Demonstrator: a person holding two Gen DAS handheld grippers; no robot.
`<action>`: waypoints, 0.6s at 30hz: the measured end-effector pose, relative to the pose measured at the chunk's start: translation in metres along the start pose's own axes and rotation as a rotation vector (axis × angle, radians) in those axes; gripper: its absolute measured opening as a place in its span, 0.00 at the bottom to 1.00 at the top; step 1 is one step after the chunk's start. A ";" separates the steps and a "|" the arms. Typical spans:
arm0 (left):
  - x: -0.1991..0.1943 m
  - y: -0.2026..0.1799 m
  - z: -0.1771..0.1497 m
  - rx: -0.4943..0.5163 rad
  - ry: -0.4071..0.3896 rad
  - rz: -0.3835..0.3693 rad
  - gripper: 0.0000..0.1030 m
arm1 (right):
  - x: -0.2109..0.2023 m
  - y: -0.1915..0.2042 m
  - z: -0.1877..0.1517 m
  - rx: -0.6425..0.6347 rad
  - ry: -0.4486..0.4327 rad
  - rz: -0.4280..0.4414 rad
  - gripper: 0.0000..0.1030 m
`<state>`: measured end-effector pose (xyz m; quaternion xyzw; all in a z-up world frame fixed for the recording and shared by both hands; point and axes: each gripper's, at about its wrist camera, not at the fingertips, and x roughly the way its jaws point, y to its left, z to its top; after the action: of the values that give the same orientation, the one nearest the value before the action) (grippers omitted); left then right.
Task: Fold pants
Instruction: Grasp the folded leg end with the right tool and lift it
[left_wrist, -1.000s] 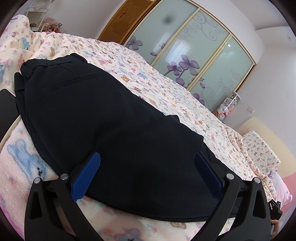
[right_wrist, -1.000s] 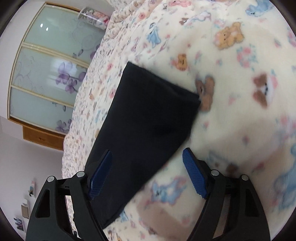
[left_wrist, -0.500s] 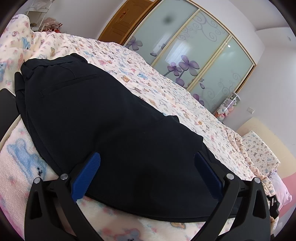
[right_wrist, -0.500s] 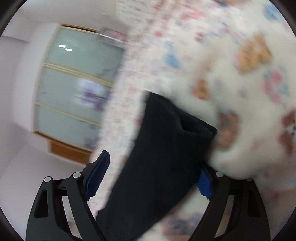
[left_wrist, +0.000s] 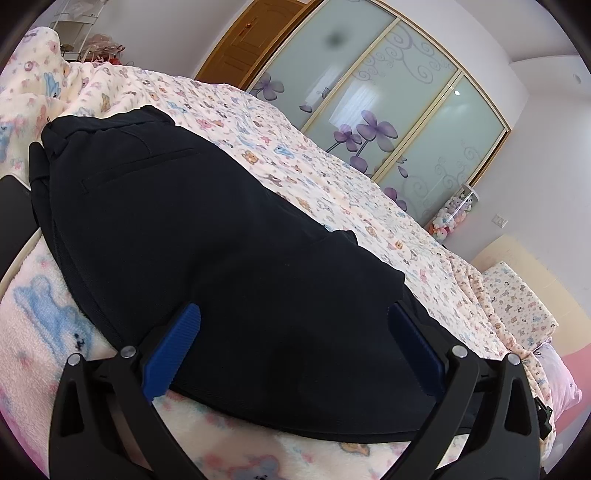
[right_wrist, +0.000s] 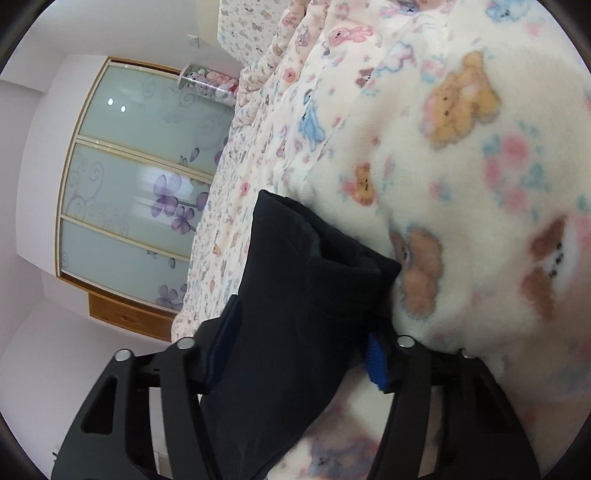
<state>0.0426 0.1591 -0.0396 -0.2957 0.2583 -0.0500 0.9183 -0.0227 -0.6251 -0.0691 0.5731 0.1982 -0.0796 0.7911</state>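
Black pants lie on a bed with a teddy-bear blanket, waistband at the far left, legs running to the right. My left gripper is open, its blue pads spread wide just above the pants' near edge, holding nothing. In the right wrist view the leg ends of the pants are bunched between the blue pads of my right gripper, which is closing around the hem; the cloth fills the gap and hides most of the pads.
Fluffy teddy-bear blanket covers the bed. A wardrobe with frosted flower-print sliding doors and a wooden door stand behind. A dark flat object lies at the left edge. Plush toys sit by the wardrobe.
My right gripper swung in over the leg hem and narrowed its jaws around it; the hem now bunches between the pads. My left gripper has stayed still and open.
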 end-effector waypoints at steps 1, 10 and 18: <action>0.000 -0.001 0.000 0.000 0.000 0.001 0.98 | 0.001 -0.004 0.000 0.011 -0.002 0.004 0.46; 0.000 0.001 0.000 0.000 0.000 0.001 0.98 | -0.006 0.002 -0.004 -0.033 -0.050 -0.044 0.09; 0.000 0.001 0.000 0.000 0.000 0.004 0.98 | -0.019 0.069 -0.024 -0.277 -0.159 0.028 0.07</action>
<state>0.0427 0.1594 -0.0403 -0.2951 0.2590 -0.0485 0.9184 -0.0207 -0.5817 -0.0076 0.4530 0.1361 -0.0853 0.8769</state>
